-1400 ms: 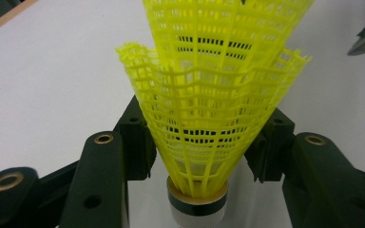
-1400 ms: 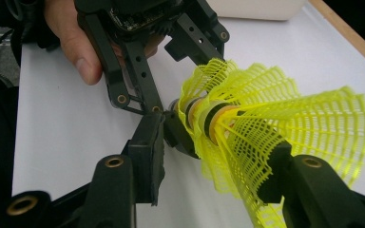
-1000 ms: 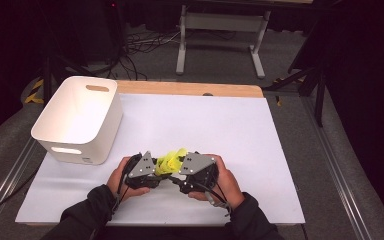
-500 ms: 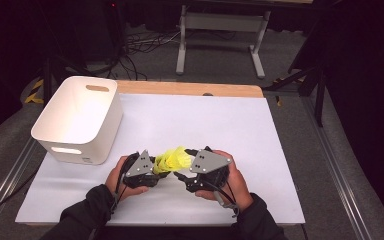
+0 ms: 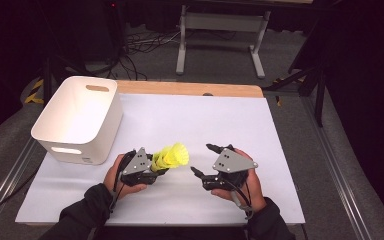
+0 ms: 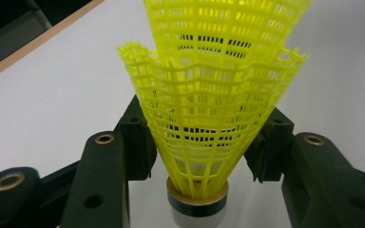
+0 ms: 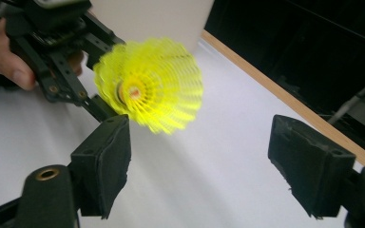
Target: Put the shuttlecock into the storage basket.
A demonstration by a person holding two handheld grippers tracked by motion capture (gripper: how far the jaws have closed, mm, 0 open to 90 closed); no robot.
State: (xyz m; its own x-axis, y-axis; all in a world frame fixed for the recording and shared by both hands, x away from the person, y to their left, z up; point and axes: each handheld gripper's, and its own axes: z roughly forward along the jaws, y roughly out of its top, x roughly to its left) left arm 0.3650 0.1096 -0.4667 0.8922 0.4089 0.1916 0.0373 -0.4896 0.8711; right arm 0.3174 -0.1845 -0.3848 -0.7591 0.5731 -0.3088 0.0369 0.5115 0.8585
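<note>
My left gripper (image 5: 156,167) clamps the yellow shuttlecocks (image 5: 171,157) just above the white surface (image 5: 220,125); its fingers (image 6: 135,137) press the mesh skirt near the cork base. From the left gripper view I make out two skirts nested together, the inner one cut off at the top edge, and the cork cut off below. In the right gripper view the skirt is blurred. My right gripper (image 5: 203,161) hangs a little apart with its fingers (image 7: 105,164) spread wide around nothing. A white bin (image 5: 80,119) with handle slots stands near my left hand (image 5: 114,172); its inside is hidden from me. Beyond the surface's wooden edge the room is dark, with cables (image 5: 140,42) and a metal stand (image 5: 220,35) on grey floor. I can read no writing.
</note>
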